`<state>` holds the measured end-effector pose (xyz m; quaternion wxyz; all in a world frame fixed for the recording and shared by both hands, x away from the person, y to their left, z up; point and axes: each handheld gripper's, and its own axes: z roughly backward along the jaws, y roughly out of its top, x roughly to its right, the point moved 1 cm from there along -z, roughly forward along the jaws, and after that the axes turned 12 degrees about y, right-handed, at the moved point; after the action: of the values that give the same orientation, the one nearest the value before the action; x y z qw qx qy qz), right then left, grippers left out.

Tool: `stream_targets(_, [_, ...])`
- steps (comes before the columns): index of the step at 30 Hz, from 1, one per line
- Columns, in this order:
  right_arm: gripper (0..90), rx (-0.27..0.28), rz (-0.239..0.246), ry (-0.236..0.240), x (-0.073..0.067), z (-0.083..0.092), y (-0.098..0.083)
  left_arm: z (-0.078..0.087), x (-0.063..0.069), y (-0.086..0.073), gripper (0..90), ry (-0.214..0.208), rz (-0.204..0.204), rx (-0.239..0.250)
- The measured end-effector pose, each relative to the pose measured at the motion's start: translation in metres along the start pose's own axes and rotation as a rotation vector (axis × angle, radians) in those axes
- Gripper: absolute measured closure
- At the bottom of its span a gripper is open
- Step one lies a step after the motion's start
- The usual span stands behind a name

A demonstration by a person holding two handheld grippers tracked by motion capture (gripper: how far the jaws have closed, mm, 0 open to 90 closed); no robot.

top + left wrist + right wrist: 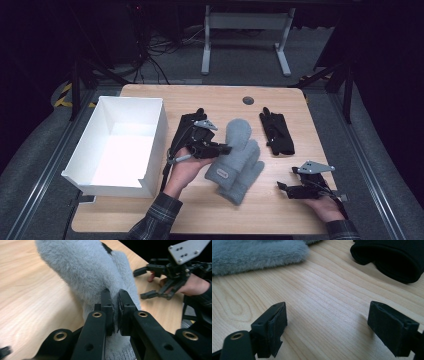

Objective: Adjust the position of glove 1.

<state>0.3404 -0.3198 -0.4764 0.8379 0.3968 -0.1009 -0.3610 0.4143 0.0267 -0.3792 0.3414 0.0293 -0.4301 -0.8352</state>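
Dominating the left side of the wooden table [280, 210], a white open box [100, 177] stands empty, the likely destination for the gloves laid out to its right. Just right of the box, a pair of grey fleece mittens [237, 165] lies overlapped near the table's middle, and the left gripper [225, 148] is clenched on the fleece of the upper mitten (the left gripper view shows the pile squeezed between the two black jaws, the mitten [85, 267] bulging above them). A black glove [189, 125] lies between the box and the mittens, partly under that gripper; a second black glove [276, 132] lies farther right of the box, beyond the mittens. Well to the right of the box, near the table's front edge, the right gripper [284, 189] rests with its jaws spread wide and nothing between them, bare wood under them in its own view. Judging by the grip, the step in hand is picking up a mitten; the next move would call for lifting it free of its partner and carrying it left over the box's near wall.
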Motion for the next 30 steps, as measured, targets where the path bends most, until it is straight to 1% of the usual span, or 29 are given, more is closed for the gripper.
stream_targets(6, [16.5,0.000,0.001,0.000,0.000,0.000,0.000,-0.011,0.014,0.002,85.6,-0.037,0.000,-0.012])
stream_targets(7, [16.5,0.000,0.001,0.000,0.000,0.000,0.000,-0.011,0.014,0.002,85.6,-0.037,0.000,-0.012])
stream_targets(9, [16.5,0.000,0.001,0.000,0.000,0.000,0.000,-0.016,0.018,0.001,85.6,-0.048,-0.007,-0.022])
stream_targets(11, [16.5,0.000,0.000,0.000,0.000,0.000,0.000,-0.022,0.022,0.000,85.6,-0.056,-0.005,-0.034])
stream_targets(13, [16.5,0.000,0.001,0.000,0.000,0.000,0.000,-0.028,0.022,-0.002,85.6,-0.052,-0.011,-0.050])
stream_targets(17, [16.5,0.000,0.001,0.000,0.000,0.000,0.000,-0.039,0.019,-0.007,85.4,-0.054,-0.004,-0.087])
stream_targets(18, [16.5,0.000,0.001,0.000,0.000,0.000,0.000,-0.039,0.019,-0.007,85.3,-0.054,-0.004,-0.087])
stream_targets(19, [16.5,0.000,0.001,0.000,0.000,0.000,0.000,-0.045,0.017,-0.009,85.2,-0.046,-0.002,-0.099])
stream_targets(20, [16.5,0.000,0.001,0.000,0.000,0.000,0.000,-0.045,0.017,-0.009,85.1,-0.046,-0.002,-0.099])
stream_targets(21, [16.5,0.000,0.001,0.000,0.000,0.000,0.000,-0.048,0.016,-0.011,85.1,-0.040,-0.004,-0.109])
stream_targets(22, [16.5,0.000,0.001,0.000,0.000,0.000,0.000,-0.050,0.016,-0.012,84.8,-0.035,-0.001,-0.109])
stream_targets(23, [16.5,0.000,0.001,0.000,0.000,0.000,0.000,-0.055,0.014,-0.015,84.0,-0.023,-0.006,-0.122])
stream_targets(25, [16.5,0.000,0.001,0.000,0.000,0.000,0.000,-0.057,0.014,-0.016,83.3,-0.020,-0.013,-0.125])
stream_targets(27, [16.5,-0.001,0.001,0.000,0.000,0.000,0.000,-0.057,0.014,-0.016,78.5,-0.010,-0.021,-0.121])
stream_targets(28, [16.5,0.000,0.001,0.000,0.000,0.000,0.000,-0.057,0.015,-0.015,74.2,-0.007,-0.025,-0.113])
stream_targets(29, [16.5,0.000,0.001,0.000,0.000,0.000,0.000,-0.056,0.015,-0.015,67.9,0.000,-0.030,-0.108])
stream_targets(30, [16.5,0.000,0.001,0.000,0.000,0.000,0.000,-0.053,0.015,-0.013,63.2,0.014,-0.035,-0.099])
